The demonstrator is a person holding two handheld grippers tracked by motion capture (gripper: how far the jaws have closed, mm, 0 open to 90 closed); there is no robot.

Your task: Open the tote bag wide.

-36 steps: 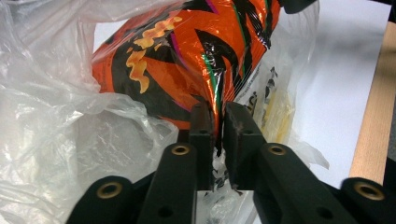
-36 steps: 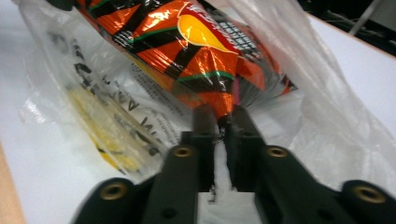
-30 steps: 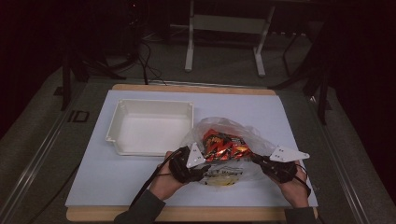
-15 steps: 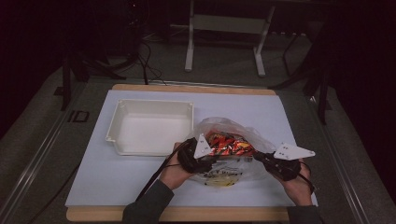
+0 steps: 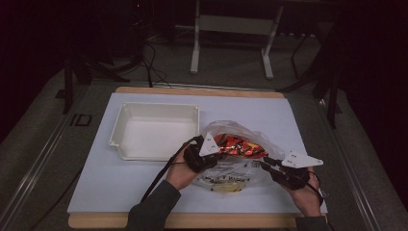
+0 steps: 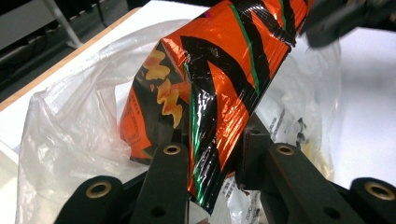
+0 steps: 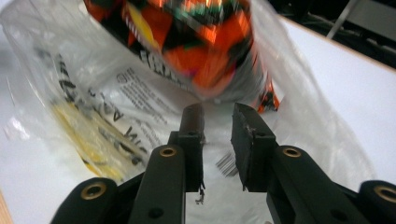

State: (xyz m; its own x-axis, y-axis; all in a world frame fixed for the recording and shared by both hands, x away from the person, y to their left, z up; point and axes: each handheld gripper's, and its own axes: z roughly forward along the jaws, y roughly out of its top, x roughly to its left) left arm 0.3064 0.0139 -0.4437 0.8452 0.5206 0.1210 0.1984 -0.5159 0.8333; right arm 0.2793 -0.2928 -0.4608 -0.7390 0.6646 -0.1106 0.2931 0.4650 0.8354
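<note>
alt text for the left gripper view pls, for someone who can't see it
The left gripper's two black jaws pinch the lower edge of a shiny orange-and-black foil snack packet, tilted above a crumpled clear plastic bag on the white table surface. The jaws have just been closing.

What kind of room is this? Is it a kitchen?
Probably a lab or workshop, not a kitchen: a wooden table with a white mat, loose cables on the floor, and a metal stand behind.
</note>
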